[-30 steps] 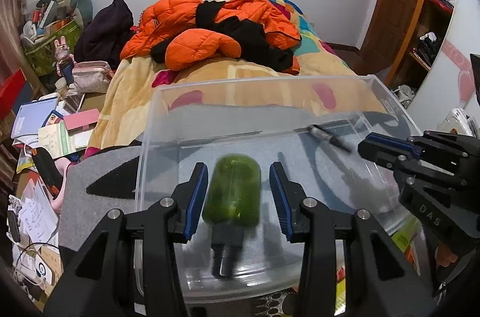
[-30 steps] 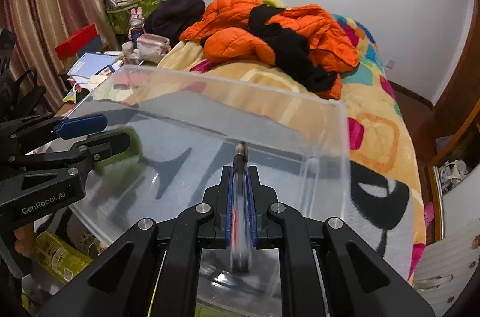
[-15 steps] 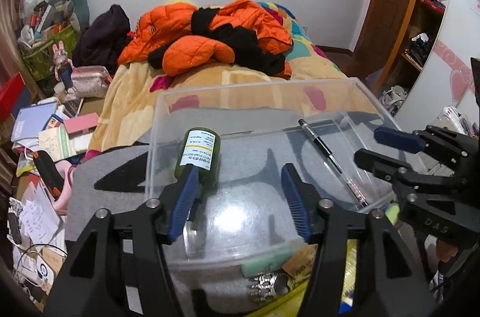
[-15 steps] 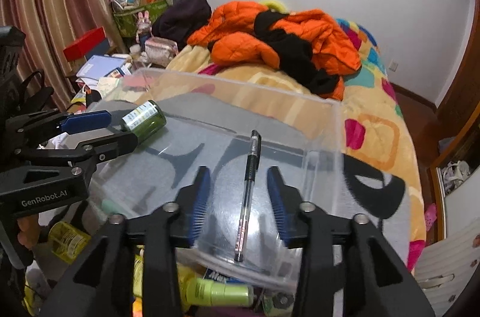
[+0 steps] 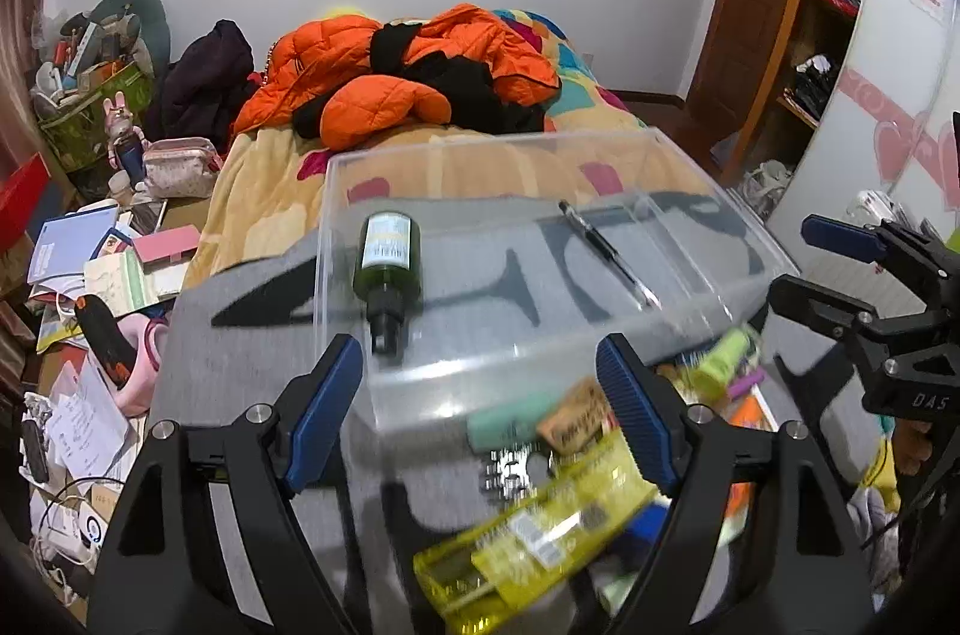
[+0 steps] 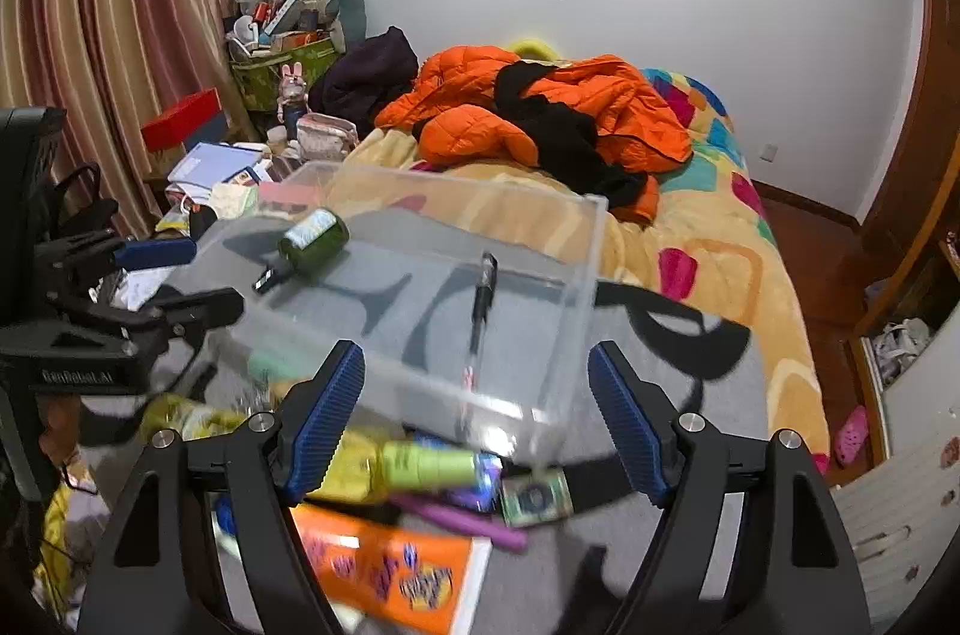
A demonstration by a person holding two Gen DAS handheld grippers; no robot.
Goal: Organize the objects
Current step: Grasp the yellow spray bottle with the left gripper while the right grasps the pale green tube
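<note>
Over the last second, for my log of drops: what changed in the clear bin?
Both tongs, left and right, have just been opening and pulled back, letting go: the green bottle and pen now lie loose in the clear bin. The bin stayed put.

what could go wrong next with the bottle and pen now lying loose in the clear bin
The green bottle lies on its side in the clear bin, so it could roll and knock the pen if the bin gets nudged.

Both the left gripper and the right gripper have just been opening, with nothing between the jaws. They hang close to the bin's near wall, so a careless reach could bump it.

The clutter in front of the bin is blurred, so a wrong pick is possible.
</note>
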